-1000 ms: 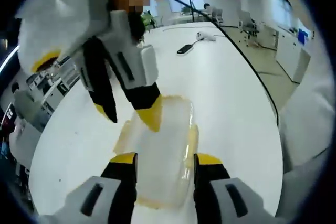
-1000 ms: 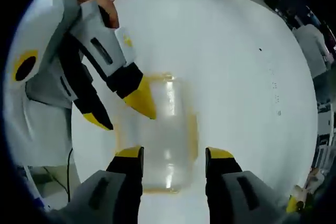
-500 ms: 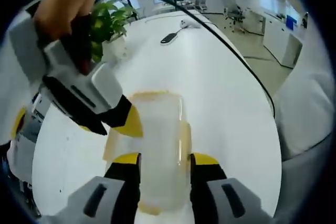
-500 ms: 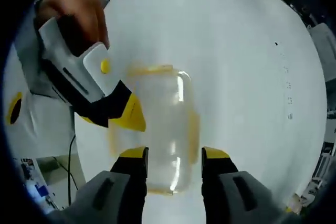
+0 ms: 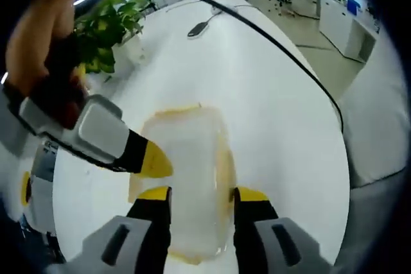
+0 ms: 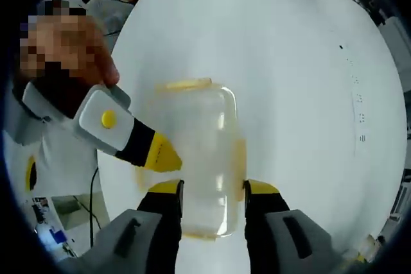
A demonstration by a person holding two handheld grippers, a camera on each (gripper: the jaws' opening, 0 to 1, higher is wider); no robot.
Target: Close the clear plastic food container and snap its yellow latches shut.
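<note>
The clear plastic container (image 5: 186, 171) lies flat on the white table, its lid resting on it, with yellow latches (image 5: 226, 165) along its edges. In the left gripper view, my left gripper (image 5: 201, 195) is open, its jaws on either side of the container's near end. The right gripper's yellow fingertip (image 5: 154, 160) touches the container's left long edge. In the right gripper view the same container (image 6: 202, 152) shows a yellow latch (image 6: 239, 158). My right gripper (image 6: 213, 188) is open over its near end. The left gripper's fingertip (image 6: 160, 155) sits at the left edge.
A green plant (image 5: 103, 30) stands at the table's far left. A black cable (image 5: 276, 43) runs across the table past a dark flat device (image 5: 196, 30). The table edge (image 5: 334, 133) curves on the right. A hand (image 5: 38, 36) holds the right gripper.
In each view the other gripper has dropped and swung flatter, its tip sliding from over the container's top to its left edge. Both cameras have shifted slightly; the container stays put.
</note>
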